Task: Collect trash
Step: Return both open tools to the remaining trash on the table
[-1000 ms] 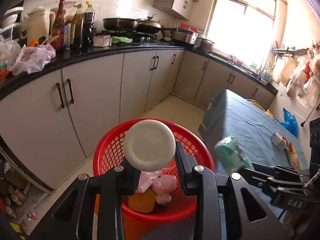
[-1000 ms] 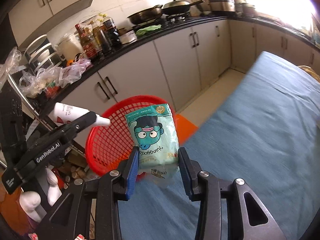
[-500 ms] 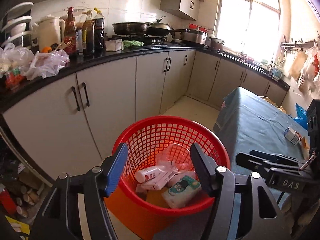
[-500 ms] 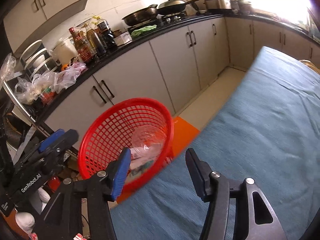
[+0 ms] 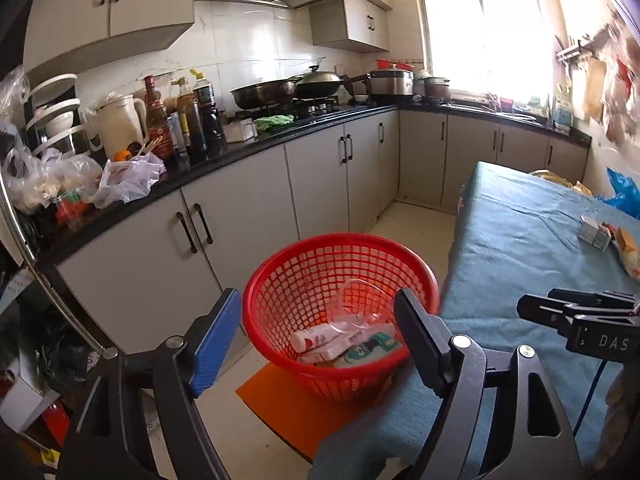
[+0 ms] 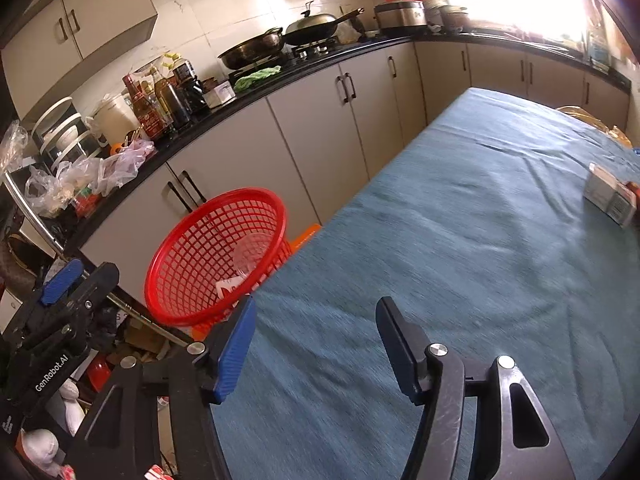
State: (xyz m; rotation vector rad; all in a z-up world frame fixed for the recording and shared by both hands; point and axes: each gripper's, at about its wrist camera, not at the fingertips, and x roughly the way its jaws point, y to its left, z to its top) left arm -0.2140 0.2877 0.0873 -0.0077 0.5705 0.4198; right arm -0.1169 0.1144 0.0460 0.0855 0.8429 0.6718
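Leftmost, the left tool [image 5: 318, 324] hangs above the red basket [image 5: 276, 280]; its jaws have just been opening and stand apart with nothing between them. Inside the basket lie a white tube [image 5: 316, 338], a clear plastic cup [image 5: 354, 314] and a green packet [image 5: 370, 346]. The basket stands on the floor, just beside the blue-covered tabletop [image 6: 460, 220]. Further right, the right tool [image 6: 316, 322] hangs over the tabletop, jaws likewise just opened and empty. A small box [image 6: 610, 194] rests near the right edge.

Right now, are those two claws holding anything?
No. The left gripper and the right gripper are both empty, jaws just opened; the trash lies in the red basket.
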